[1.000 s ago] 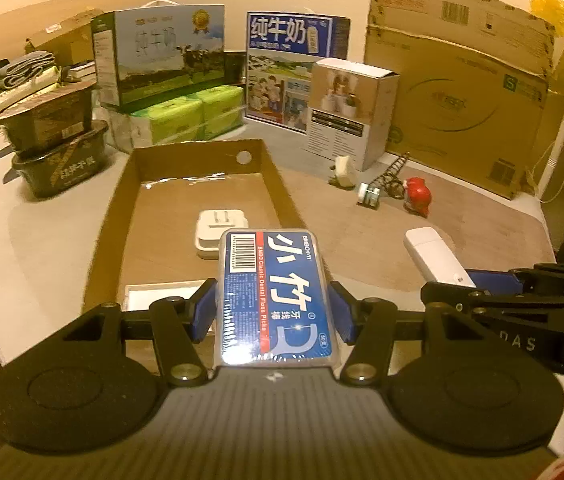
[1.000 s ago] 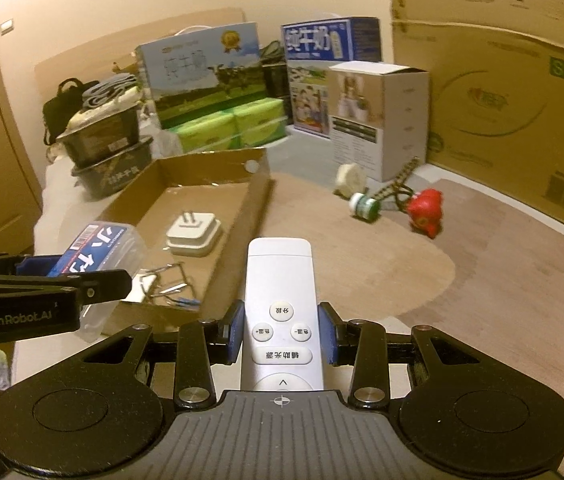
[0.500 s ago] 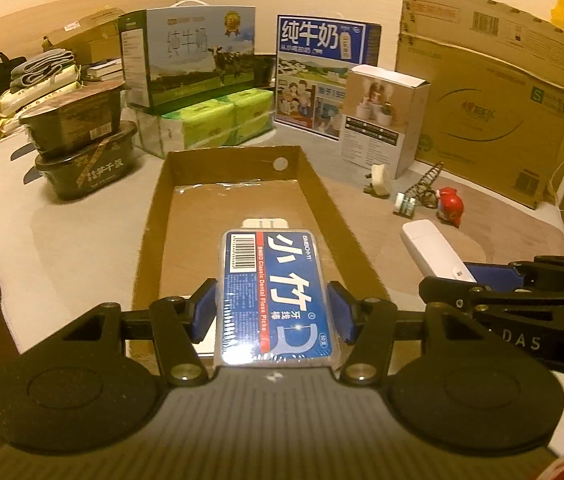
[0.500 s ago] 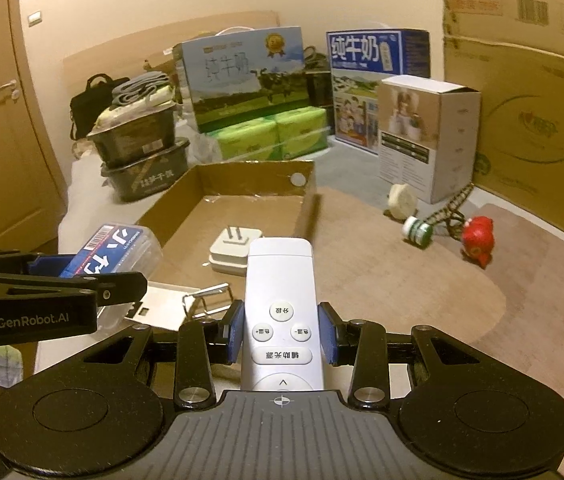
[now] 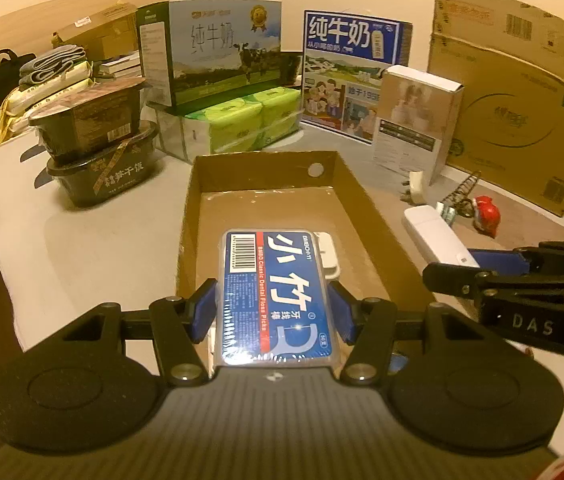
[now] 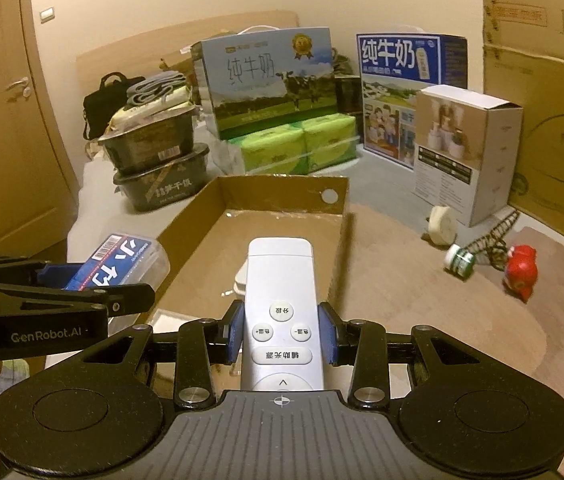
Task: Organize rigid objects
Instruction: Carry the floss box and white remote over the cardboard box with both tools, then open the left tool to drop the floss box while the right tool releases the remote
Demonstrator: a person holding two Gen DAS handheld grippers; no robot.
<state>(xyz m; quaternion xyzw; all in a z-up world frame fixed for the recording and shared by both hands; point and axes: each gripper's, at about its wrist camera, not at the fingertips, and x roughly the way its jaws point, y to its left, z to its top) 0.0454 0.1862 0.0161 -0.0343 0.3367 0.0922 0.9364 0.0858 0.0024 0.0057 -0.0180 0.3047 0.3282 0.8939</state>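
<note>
- Above the open brown cardboard tray (image 5: 266, 184): left gripper (image 5: 273, 312), fingers clamped on the blue plastic dental-floss box (image 5: 276, 296).
- At 3 o'clock: right gripper (image 6: 282, 334), fingers clamped on the white rectangular remote control (image 6: 281, 308).

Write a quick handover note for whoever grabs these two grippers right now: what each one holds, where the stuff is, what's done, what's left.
Left gripper: shut on the dental floss pick box, held over the near end of the cardboard tray.
Right gripper: shut on the white remote, also held above the tray's near end.
Done: a white plug adapter already lies in the tray.
Left: set down the floss box and the remote in the tray, then collect the loose items on the mat to the right: white round plug, small green-label bottle, red figurine.
</note>
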